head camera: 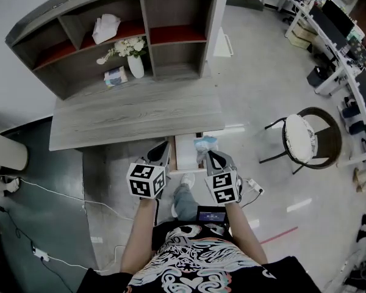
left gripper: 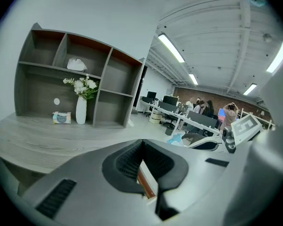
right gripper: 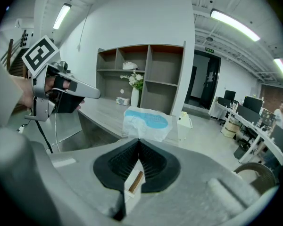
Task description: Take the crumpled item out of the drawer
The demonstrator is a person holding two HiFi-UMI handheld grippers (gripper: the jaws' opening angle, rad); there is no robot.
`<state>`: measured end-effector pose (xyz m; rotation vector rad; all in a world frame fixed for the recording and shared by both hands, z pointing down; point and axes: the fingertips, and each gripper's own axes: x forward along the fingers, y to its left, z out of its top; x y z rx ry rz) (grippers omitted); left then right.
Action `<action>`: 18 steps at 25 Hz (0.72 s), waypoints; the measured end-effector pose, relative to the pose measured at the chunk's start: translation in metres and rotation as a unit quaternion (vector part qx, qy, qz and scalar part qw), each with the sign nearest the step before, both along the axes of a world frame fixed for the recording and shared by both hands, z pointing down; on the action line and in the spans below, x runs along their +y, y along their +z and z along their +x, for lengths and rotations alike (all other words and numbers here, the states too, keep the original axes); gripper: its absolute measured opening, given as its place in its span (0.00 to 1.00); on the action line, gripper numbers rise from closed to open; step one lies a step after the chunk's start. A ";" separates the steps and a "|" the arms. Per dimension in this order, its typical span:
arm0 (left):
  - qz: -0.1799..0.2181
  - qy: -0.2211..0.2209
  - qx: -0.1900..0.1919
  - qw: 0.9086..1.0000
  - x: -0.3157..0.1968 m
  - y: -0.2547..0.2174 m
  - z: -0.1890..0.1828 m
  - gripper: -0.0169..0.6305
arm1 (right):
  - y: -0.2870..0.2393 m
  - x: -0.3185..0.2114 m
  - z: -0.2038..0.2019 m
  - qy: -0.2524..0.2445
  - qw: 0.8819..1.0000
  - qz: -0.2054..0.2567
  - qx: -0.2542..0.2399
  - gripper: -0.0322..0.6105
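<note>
While the right tongs (right gripper: 139,139) pinch the crumpled white-and-blue item (right gripper: 146,123) at their tips, the item hangs clear above the open drawer (head camera: 186,156) under the counter (head camera: 134,112). The left tongs (left gripper: 142,143) are pressed together with nothing between them, near the right pair.

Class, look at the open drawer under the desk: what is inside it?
The drawer shows a bare white strip. The right gripper pinches the crumpled packet over it; that and the left gripper hide the rest.
</note>
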<state>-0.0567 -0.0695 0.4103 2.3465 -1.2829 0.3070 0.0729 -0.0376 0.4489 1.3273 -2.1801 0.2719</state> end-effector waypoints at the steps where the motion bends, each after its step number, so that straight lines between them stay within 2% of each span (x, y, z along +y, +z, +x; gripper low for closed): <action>1: 0.001 0.001 0.000 1.000 0.002 -0.001 0.001 0.03 | -0.002 0.002 -0.001 0.000 1.000 0.002 -0.002 0.06; 10: 0.008 0.004 -0.001 1.000 0.012 -0.007 -0.001 0.03 | -0.009 0.012 -0.005 -0.001 1.000 0.015 -0.008 0.06; 18: 0.008 -0.001 0.000 1.000 0.013 -0.005 -0.003 0.03 | -0.007 0.014 -0.002 0.007 1.000 0.004 -0.013 0.06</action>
